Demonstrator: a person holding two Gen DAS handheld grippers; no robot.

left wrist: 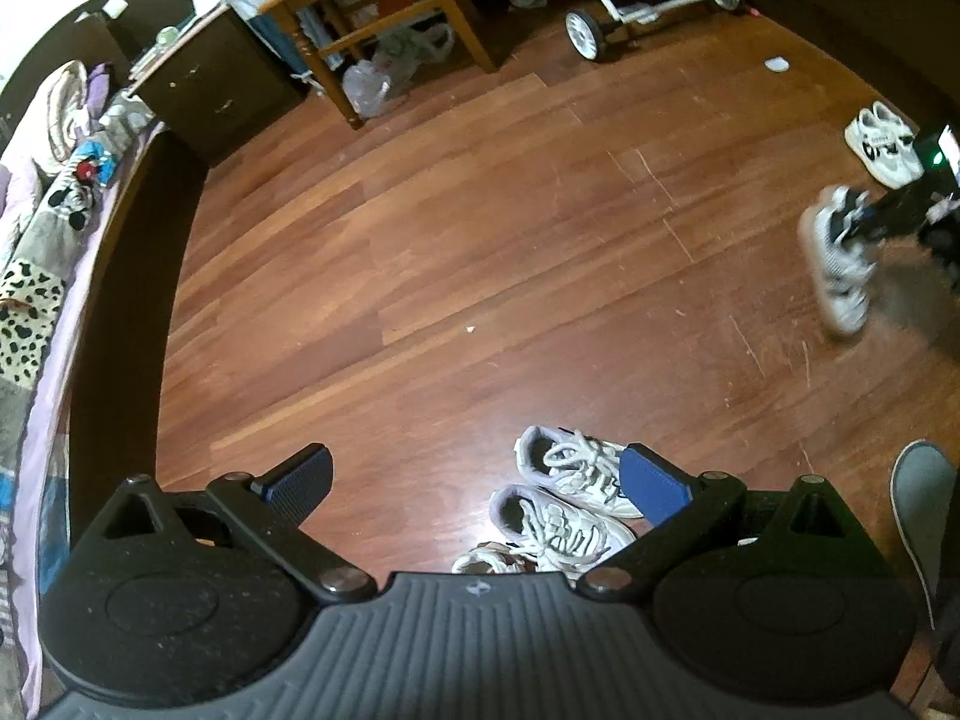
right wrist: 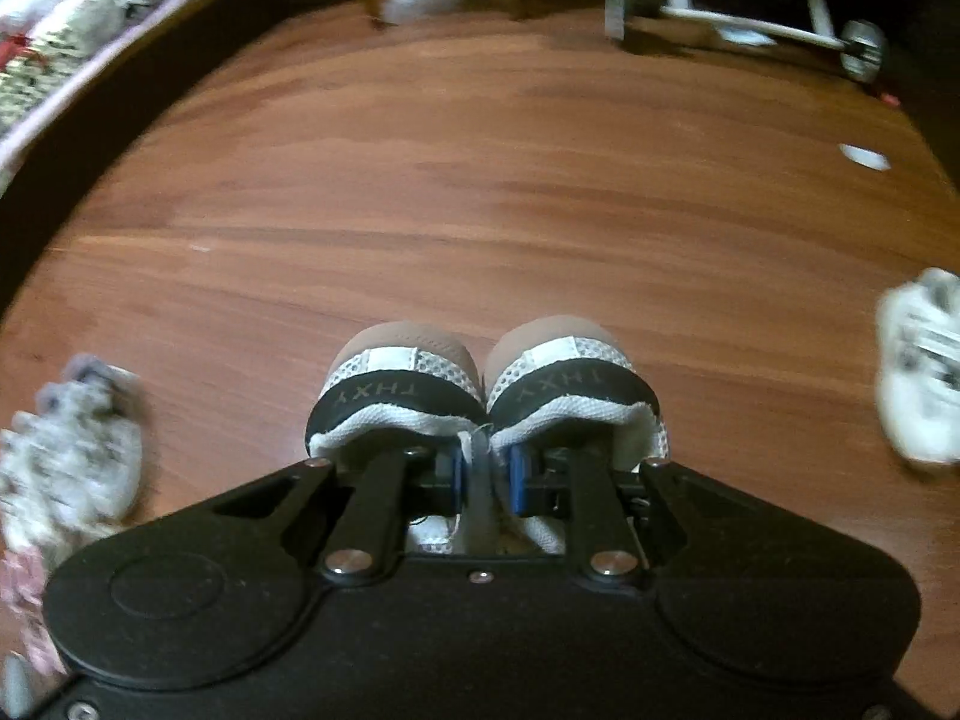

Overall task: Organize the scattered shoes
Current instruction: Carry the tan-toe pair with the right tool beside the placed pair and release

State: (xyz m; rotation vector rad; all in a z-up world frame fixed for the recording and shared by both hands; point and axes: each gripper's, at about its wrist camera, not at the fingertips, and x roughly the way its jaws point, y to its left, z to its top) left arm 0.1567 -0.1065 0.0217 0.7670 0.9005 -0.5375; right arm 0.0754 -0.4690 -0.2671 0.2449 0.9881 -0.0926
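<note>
The fingers (right wrist: pixel 459 471) of the right gripper (right wrist: pixel 486 474) are pinched on the inner collars of two small shoes (right wrist: pixel 480 390) at once, heels together, carried above the wooden floor (right wrist: pixel 480 180). In the left wrist view this pair hangs blurred at three o'clock. The left gripper (left wrist: pixel 474 480) has its fingers wide apart and holds nothing. Below it, at six o'clock, laced sneakers (left wrist: pixel 570 498) lie side by side; another white pair (left wrist: pixel 882 144) sits at two o'clock.

The carried shoes look light and soft, mesh with padded collars, so they will likely sag and swing. The pinched collar edges seem a fair hold, though motion blur hides how deep the bite goes.
</note>
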